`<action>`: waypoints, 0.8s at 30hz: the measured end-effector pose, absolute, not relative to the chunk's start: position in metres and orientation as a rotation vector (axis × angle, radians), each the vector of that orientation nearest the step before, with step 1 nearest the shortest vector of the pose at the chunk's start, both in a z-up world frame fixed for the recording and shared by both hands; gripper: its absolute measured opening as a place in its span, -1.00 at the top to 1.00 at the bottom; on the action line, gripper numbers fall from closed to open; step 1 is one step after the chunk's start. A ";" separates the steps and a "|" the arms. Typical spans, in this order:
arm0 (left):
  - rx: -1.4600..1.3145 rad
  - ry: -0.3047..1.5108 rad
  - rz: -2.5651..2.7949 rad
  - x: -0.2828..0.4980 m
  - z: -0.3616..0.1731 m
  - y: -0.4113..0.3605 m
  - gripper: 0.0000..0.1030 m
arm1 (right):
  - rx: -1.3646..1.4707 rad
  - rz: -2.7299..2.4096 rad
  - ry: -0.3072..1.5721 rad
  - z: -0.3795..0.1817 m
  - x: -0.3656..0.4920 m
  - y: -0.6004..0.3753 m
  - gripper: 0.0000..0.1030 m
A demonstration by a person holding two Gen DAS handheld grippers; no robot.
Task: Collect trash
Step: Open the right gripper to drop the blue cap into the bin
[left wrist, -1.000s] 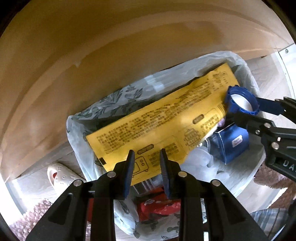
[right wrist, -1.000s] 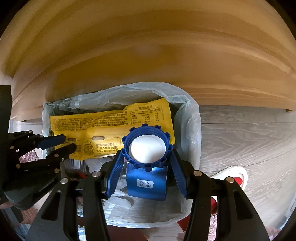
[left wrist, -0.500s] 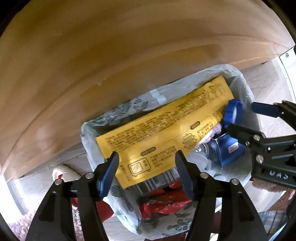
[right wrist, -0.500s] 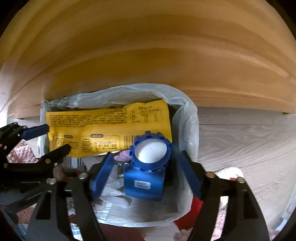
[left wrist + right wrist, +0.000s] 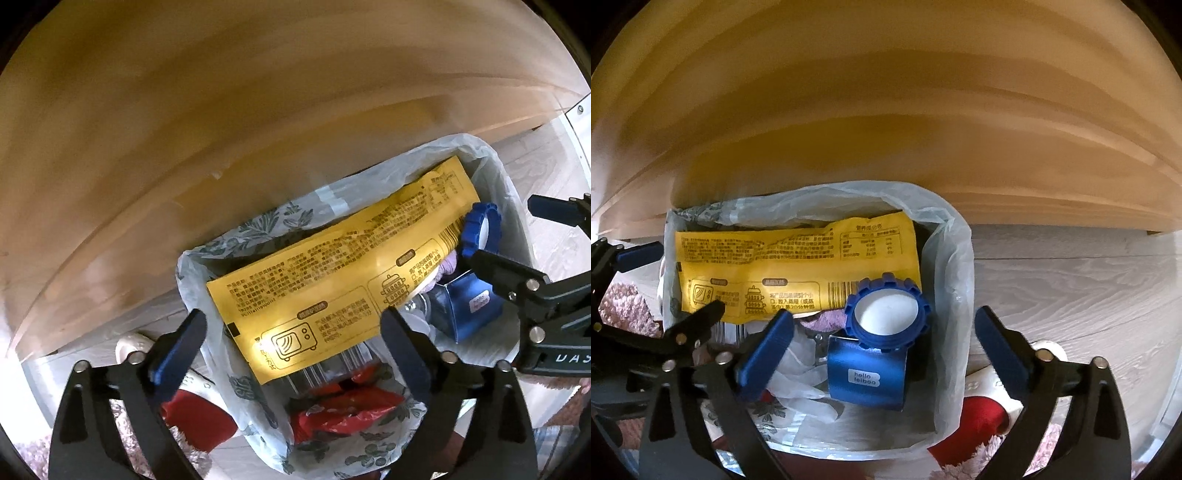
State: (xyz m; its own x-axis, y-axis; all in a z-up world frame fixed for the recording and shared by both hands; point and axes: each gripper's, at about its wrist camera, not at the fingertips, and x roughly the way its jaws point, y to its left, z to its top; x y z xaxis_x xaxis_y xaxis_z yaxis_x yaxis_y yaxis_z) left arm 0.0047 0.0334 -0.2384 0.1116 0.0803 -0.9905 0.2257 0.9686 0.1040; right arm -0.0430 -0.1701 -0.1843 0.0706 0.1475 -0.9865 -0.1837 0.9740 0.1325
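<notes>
Both grippers point down over the trash bin (image 5: pixel 955 266), which is lined with a pale plastic bag and stands on the wooden floor (image 5: pixel 1071 288) beside a wooden cabinet front (image 5: pixel 886 110). The step in hand looks like the release of two pieces of trash into the bin.

The left gripper (image 5: pixel 291 341) has its fingers opening, almost fully apart, and nothing is pressed between them. Below it the yellow wrapper (image 5: pixel 332 280) lies across the top of the bin, over a red packet (image 5: pixel 340 410) and other waste. The right gripper (image 5: pixel 884 343) is opening as well, and its fingers stand clear on both sides of the blue container (image 5: pixel 871 365) with a white top, which rests inside the bin at the right end, just beside the wrapper. Something lilac shows under the wrapper edge, but the view is too poor to say what it is.

So both items seem to be delivered. The next move calls for lifting both grippers straight up, so that the fingers do not catch the bag rim, and then looking for more trash outside the bin. A white and red slipper (image 5: pixel 990 402) lies on the floor near the bin; it is probably not trash
</notes>
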 end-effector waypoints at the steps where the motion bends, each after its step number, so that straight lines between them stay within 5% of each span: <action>1: 0.255 1.460 -0.108 0.005 -0.239 0.033 -0.85 | -0.024 0.249 1.477 -0.184 -0.043 -0.171 -0.83; 24: 0.260 1.466 -0.095 0.004 -0.244 0.038 -0.85 | -0.071 0.230 1.455 -0.186 -0.044 -0.170 -0.83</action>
